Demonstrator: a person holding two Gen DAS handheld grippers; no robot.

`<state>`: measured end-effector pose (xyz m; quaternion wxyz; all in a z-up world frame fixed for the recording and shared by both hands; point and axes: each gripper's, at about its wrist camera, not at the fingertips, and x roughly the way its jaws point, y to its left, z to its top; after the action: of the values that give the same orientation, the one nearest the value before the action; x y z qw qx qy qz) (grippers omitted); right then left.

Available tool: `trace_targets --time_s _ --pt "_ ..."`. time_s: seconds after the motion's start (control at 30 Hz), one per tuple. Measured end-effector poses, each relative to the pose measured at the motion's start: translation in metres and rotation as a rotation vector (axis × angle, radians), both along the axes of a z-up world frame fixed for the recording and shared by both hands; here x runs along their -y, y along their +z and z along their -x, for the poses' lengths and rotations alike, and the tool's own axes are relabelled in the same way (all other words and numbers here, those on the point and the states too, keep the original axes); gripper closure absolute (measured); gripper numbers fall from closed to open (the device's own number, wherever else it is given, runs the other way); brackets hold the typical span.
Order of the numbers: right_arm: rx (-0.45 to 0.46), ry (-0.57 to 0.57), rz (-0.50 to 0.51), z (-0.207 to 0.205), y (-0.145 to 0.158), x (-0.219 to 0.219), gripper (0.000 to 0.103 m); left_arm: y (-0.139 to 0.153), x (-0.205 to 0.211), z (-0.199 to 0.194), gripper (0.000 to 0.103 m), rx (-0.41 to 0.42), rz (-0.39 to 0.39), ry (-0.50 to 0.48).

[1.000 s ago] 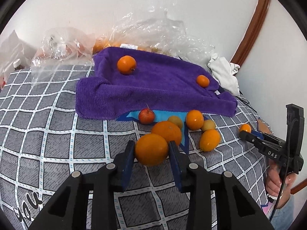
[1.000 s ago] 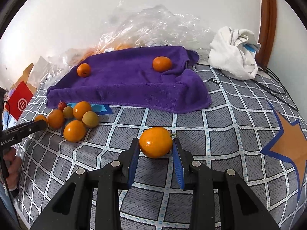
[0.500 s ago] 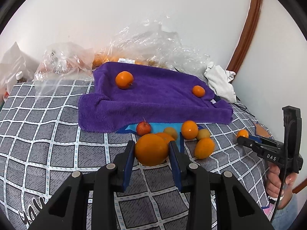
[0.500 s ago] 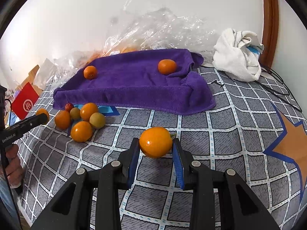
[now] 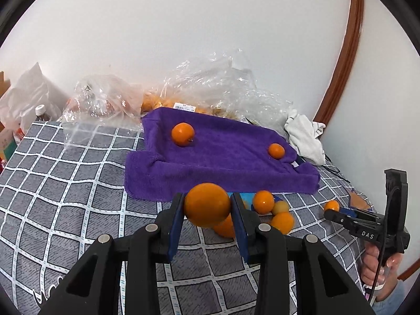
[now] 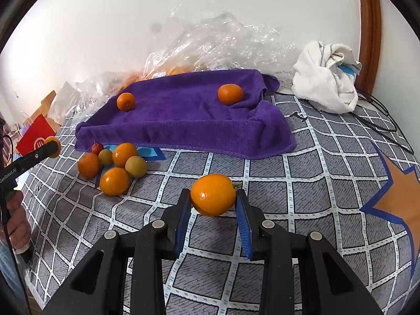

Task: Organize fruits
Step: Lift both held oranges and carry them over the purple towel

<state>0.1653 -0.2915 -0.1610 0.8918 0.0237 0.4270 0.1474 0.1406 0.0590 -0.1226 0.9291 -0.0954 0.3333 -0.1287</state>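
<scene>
oranges: left gripper [image 5: 207, 204] and right gripper [image 6: 213, 195] fingers each clamp one, now lifted clear of bed, ready for purple towel [image 5: 223, 157].

Both wrist views face the purple towel [image 5: 223, 162] from opposite sides

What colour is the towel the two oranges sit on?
Purple towel; it shows best in the right wrist view.

Fruit inside the plastic bags [image 5: 210, 89] blurred; red card [image 6: 35, 137] partly hidden behind gripper
</scene>
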Motion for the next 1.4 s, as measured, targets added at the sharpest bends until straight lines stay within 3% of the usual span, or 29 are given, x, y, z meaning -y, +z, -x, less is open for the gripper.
trace_targets --time_s 0.23,0.6,0.83,1.03,1.17,1.3,1.4 --pt "0.002 0.0 -0.002 0.0 0.0 0.0 0.069 0.001 0.003 0.002 0.07 0.016 -0.021 -0.001" --pt "0.019 0.002 -0.037 0.003 0.003 0.003 0.069 0.008 -0.007 0.004 0.07 0.049 0.023 0.035" --pt "0.02 0.006 -0.009 0.005 0.011 -0.001 0.069 0.014 -0.014 0.007 0.07 0.079 0.041 0.062" --pt "0.047 0.009 -0.014 0.002 0.042 0.0 0.069 0.026 -0.019 0.007 0.07 0.103 0.018 0.121" --pt "0.085 -0.007 0.029 -0.011 0.069 -0.004 0.069 0.045 -0.023 -0.001 0.07 0.074 0.061 0.101" --pt "0.117 -0.004 -0.001 -0.034 0.09 -0.008 0.069 0.068 -0.015 -0.014 0.07 0.101 -0.008 0.102" --pt "0.139 -0.001 -0.029 -0.055 0.102 -0.013 0.069 0.078 -0.01 -0.033 0.07 0.109 -0.012 0.106"
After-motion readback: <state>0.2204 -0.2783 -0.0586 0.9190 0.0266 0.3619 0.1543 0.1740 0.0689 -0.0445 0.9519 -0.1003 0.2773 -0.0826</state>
